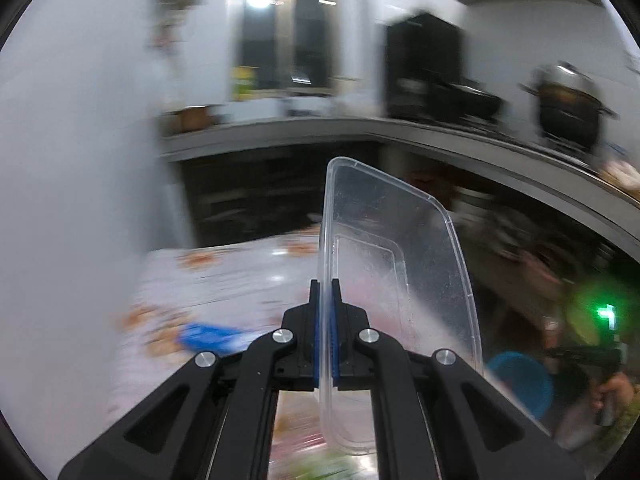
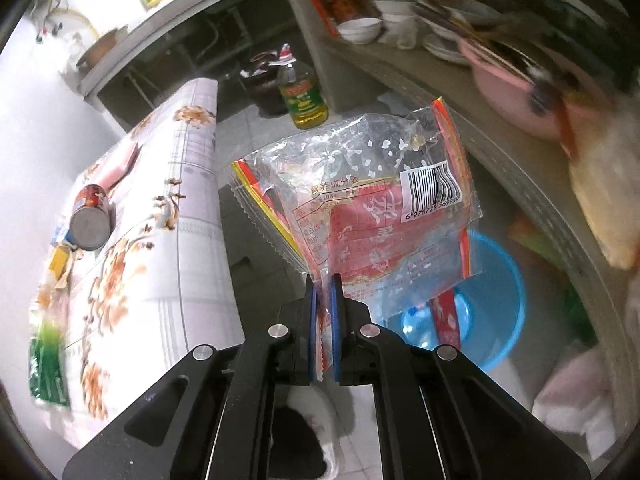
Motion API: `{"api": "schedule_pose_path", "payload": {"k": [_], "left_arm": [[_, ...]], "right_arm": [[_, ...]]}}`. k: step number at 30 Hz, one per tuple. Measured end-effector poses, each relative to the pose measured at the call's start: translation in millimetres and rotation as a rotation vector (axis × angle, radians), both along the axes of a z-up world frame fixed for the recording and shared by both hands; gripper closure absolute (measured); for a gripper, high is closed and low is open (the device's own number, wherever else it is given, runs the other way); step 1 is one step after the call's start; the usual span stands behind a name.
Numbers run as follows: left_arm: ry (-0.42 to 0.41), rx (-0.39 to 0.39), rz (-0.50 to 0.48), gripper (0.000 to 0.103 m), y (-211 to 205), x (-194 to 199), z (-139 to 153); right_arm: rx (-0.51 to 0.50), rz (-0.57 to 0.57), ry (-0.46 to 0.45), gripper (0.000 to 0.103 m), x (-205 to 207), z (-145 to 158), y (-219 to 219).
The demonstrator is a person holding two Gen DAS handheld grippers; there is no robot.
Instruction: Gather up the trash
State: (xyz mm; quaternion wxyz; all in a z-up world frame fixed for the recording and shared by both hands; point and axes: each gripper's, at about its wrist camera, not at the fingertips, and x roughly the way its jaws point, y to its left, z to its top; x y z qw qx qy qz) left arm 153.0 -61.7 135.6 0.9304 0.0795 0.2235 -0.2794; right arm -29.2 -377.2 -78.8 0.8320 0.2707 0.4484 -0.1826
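Two grippers are each closed tight on a piece of trash. Seen from the left wrist, the left gripper (image 1: 327, 292) pinches one wall of a clear plastic container (image 1: 396, 264), its blue pads (image 1: 318, 320) pressed on the thin rim; the container stands on edge and fans out toward 1 o'clock from the jaws. At 9 o'clock from the gripper lies the table (image 1: 224, 280) with its flowered cloth, and a blue wrapper (image 1: 208, 338) lies on it at 8 o'clock, badly blurred. At 4 o'clock a blue bin (image 1: 520, 380) sits low, partly behind the container, and beyond it a hand (image 1: 612, 392) grips a dark handle under a green light.

From the right wrist, the table (image 2: 192, 240) fills the left side; a can (image 2: 90, 218) lies on its side there at 9 o'clock from the right gripper (image 2: 325, 288), and a green packet (image 2: 48, 364) rests at the cloth's near end at 8 o'clock. The right gripper's jaws are nearly together on the bottom edge of a crumpled clear snack bag (image 2: 360, 200) with red print and a barcode, which rises toward 12 o'clock. An oil bottle (image 2: 302, 94) stands on the floor beyond it. The blue bin (image 2: 480, 304) sits on the floor at 3 o'clock, partly behind the bag's lower corner, with something pale inside.
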Motion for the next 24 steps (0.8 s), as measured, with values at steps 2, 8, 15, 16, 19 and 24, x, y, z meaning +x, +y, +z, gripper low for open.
{"api": "schedule_pose_path", "payload": {"k": [2,8,15,16,19,24], "left_arm": [[0.054,0.040,-0.127,0.100,-61.9,1.5,-7.2],[0.317,0.229,-0.387,0.100,-239.5,-1.5,-72.6],[0.492,0.552,-0.463,0.100,-394.5,-27.0,-194.5],[0.518,0.585,-0.464,0.100,-408.4,-28.4,-212.0],[0.569,0.686,-0.444,0.100,-435.8,-39.6,-256.5],[0.619,0.776,-0.389,0.099,-473.0,-39.2,-313.4]], "right_arm": [[0.024,-0.029,-0.005,0.098,-14.4,3.1,-4.5],[0.156,-0.157,-0.025,0.098,-56.5,-11.3,-23.5],[0.296,-0.290,-0.043,0.098,-78.5,-71.8,-58.7],[0.319,-0.304,-0.045,0.098,-79.9,-79.9,-64.2],[0.379,-0.337,-0.049,0.097,-81.1,-104.6,-79.1],[0.471,-0.371,-0.069,0.096,-80.6,-141.5,-104.8]]}}
